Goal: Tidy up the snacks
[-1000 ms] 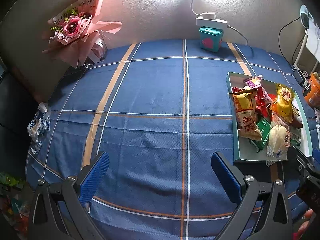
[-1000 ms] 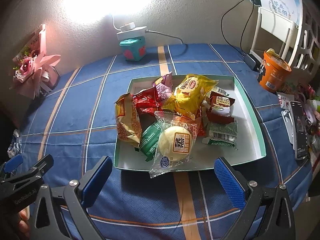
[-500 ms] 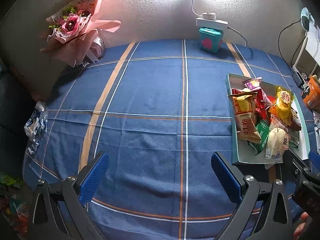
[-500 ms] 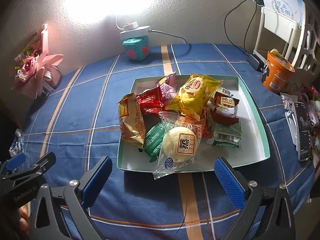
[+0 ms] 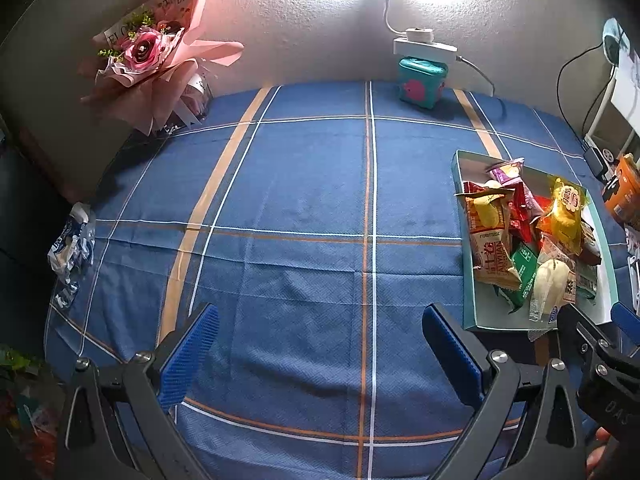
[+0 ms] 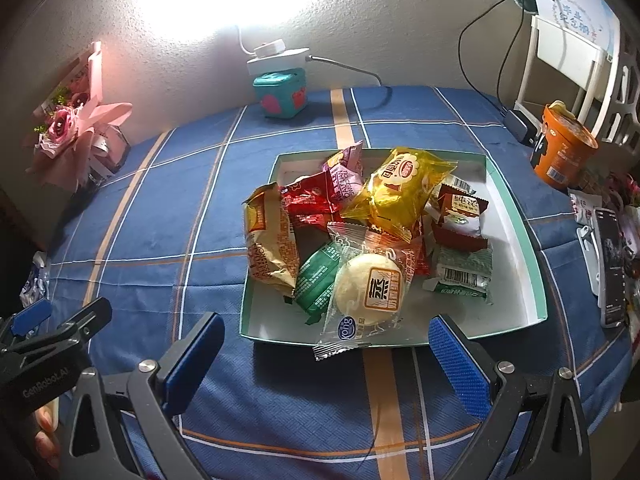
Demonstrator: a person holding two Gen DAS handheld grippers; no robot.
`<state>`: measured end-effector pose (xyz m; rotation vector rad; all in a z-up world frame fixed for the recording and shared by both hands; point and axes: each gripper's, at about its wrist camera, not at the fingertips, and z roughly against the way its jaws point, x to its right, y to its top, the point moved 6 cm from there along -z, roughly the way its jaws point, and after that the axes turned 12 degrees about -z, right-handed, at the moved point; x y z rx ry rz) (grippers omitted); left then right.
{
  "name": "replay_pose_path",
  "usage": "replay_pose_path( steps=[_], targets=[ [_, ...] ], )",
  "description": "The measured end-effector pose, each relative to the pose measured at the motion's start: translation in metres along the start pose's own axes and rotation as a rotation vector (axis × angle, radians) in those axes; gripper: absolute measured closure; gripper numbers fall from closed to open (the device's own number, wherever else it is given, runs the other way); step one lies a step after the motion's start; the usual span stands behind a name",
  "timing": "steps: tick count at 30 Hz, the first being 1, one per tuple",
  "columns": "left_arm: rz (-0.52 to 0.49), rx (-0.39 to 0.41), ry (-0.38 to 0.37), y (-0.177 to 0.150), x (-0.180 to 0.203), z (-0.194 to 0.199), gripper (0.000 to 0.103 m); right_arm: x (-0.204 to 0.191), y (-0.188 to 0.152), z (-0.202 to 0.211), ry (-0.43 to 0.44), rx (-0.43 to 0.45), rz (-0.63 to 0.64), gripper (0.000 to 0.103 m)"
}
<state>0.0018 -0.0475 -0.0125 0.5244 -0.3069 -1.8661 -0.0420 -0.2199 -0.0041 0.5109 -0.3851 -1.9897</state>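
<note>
Both claws gaping, empty: left gripper over bare tablecloth, right gripper drawn slightly back from the tray. Snacks heaped in that tray toward the table's right edge, unshifted. No sorting evident.

**What things look made of**

The tablecloth is matt woven cloth. The snack packets are shiny, crinkly plastic. The tray looks like smooth card. The wall is rough. The bouquet wrap looks like matt paper.
</note>
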Motion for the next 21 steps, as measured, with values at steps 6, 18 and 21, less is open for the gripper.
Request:
replay_pose_path(
  steps=[6, 18, 21],
  targets=[
    [0.001, -0.001, 0.005, -0.0004, -0.0010, -0.0004, 0.002, -0.0004, -0.0001, -0.0005, 0.003, -0.001, 0.001, 0.000],
    [0.002, 0.008, 0.004, 0.0011, -0.0014, 0.0014, 0.002, -0.0004, -0.0003, -0.0005, 0.002, -0.002, 0.001, 0.000],
    [-0.004, 0.006, -0.004, 0.0010, 0.0005, 0.0008, 0.002, -0.0007, -0.0004, -0.0005, 0.002, -0.001, 0.001, 0.000]
  ],
)
